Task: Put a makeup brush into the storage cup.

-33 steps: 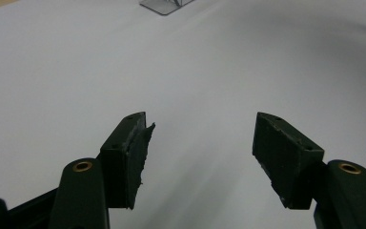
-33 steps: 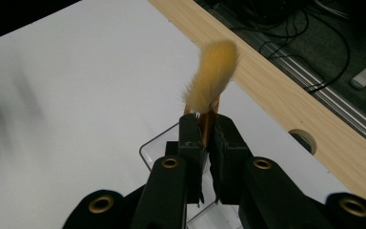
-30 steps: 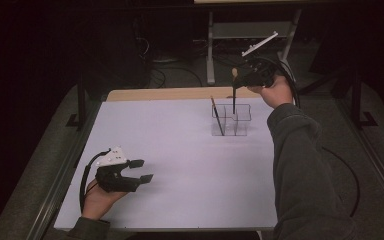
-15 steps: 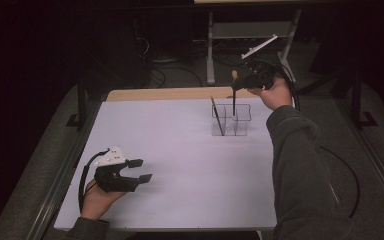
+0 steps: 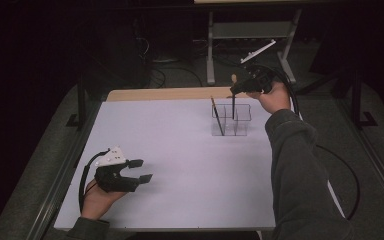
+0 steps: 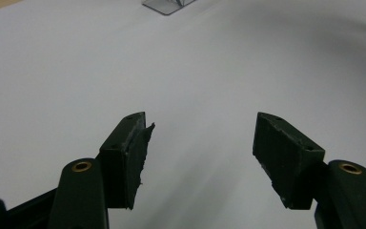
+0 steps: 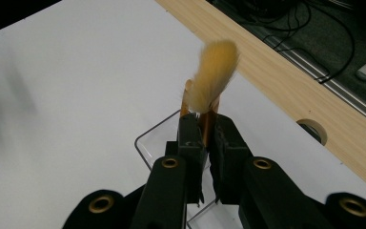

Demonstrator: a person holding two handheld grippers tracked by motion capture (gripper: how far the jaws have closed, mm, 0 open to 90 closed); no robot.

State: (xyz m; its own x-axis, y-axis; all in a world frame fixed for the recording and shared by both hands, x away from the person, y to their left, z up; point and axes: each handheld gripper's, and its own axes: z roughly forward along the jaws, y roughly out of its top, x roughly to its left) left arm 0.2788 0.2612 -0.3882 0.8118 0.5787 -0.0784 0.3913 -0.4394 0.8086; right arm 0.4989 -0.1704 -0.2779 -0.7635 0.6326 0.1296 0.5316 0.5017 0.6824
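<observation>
My right gripper (image 5: 236,89) is shut on a thin upright brush (image 5: 233,102) whose lower end reaches into a clear, divided holder (image 5: 242,124) at the far right of the white table (image 5: 180,150). In the right gripper view, the brush's yellow bristle head (image 7: 213,76) stands above my right gripper (image 7: 207,129), and the holder's rim (image 7: 152,138) lies below it. A second brush (image 5: 217,117) leans in the holder's left side. My left gripper (image 5: 142,170) rests open near the front left of the table, and nothing is between the jaws of my left gripper (image 6: 200,138).
A wooden strip (image 5: 170,94) runs along the table's far edge, with a round hole (image 7: 312,130) near the holder. Beyond it are a metal stand (image 5: 252,30) and cables (image 5: 165,75) on the dark floor. A metal rail (image 5: 60,175) borders the table's left side.
My right gripper has sunk a little with the brush, toward the holder. The left gripper has stayed where it was.
</observation>
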